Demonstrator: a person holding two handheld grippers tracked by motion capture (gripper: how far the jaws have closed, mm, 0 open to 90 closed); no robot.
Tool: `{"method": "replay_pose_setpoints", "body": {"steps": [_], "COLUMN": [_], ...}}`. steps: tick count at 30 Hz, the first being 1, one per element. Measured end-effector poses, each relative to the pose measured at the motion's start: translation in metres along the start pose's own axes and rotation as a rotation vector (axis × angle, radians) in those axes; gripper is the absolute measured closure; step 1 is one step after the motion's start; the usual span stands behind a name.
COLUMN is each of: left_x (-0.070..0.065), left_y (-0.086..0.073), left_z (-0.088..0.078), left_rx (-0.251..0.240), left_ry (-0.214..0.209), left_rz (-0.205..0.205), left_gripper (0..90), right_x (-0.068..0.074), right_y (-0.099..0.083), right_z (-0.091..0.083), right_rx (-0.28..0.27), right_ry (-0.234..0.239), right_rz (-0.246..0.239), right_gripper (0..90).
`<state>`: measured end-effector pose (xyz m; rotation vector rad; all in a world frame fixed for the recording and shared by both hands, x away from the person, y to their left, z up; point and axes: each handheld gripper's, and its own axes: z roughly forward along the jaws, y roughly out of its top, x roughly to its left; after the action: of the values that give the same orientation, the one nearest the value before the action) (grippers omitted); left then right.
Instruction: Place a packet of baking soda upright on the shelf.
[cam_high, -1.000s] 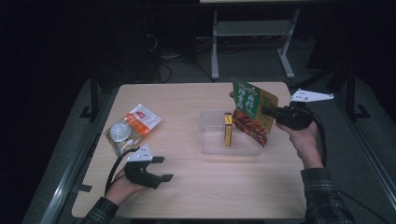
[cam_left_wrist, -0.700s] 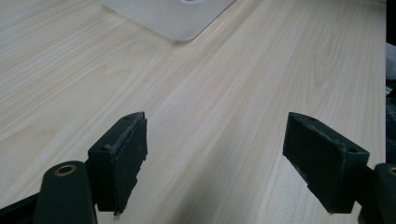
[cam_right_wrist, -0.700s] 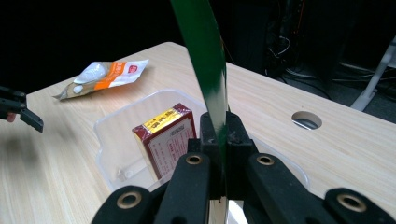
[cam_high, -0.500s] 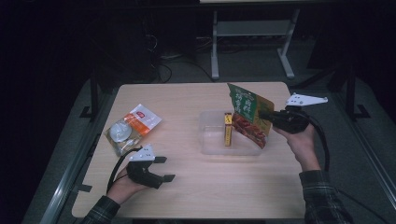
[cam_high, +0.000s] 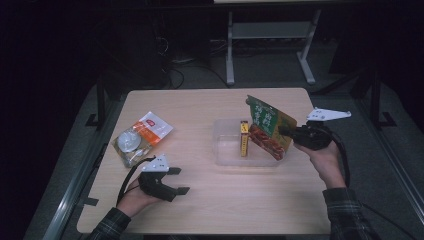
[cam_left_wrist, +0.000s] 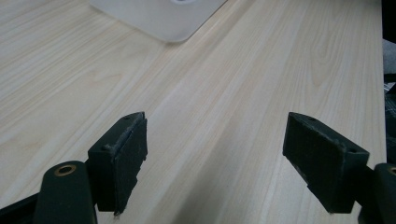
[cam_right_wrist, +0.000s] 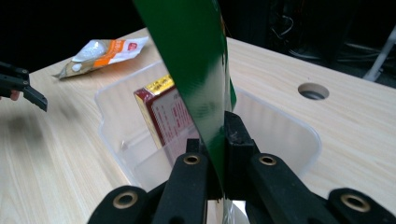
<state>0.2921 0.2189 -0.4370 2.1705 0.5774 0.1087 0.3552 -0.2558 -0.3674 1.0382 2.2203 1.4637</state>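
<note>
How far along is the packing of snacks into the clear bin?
Done: a box stands in the bin. In hand: the right gripper is shut on a green pouch, tilted over the bin. Left: the orange packet lies on the table; the left gripper rests open.

— What can't you make out?
— The print on the green pouch (cam_high: 267, 127) is too small to read from the high view, and in the right gripper view its top and bottom run off the picture's edges

— And the bin?
— The clear bin (cam_high: 226, 145) has its right wall hidden behind the pouch. The upright box (cam_right_wrist: 161, 114) inside is partly covered too; its label is blurred

— Anything else?
— The orange packet (cam_high: 142, 136) near the counter's left edge: contents unclear
</note>
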Motion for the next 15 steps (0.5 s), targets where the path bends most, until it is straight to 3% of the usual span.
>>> {"method": "replay_pose_setpoints", "body": {"steps": [3,10,15], "left_x": [0.001,0.002,0.002], "left_y": [0.001,0.003,0.004], "left_z": [0.002,0.002,0.001], "left_rx": [0.002,0.008,0.011], "left_ry": [-0.001,-0.006,-0.007], "left_rz": [0.012,0.015,0.016], "left_gripper": [21.5,21.5,21.5], "right_x": [0.001,0.004,0.007], "right_y": [-0.002,-0.004,-0.013], "right_z": [-0.002,-0.010,-0.019], "right_rx": [0.004,0.013,0.048], "right_ry": [0.001,-0.021,-0.045], "right_rz": [0.003,0.023,0.044], "right_gripper": [82.2,51.2,41.5]}}
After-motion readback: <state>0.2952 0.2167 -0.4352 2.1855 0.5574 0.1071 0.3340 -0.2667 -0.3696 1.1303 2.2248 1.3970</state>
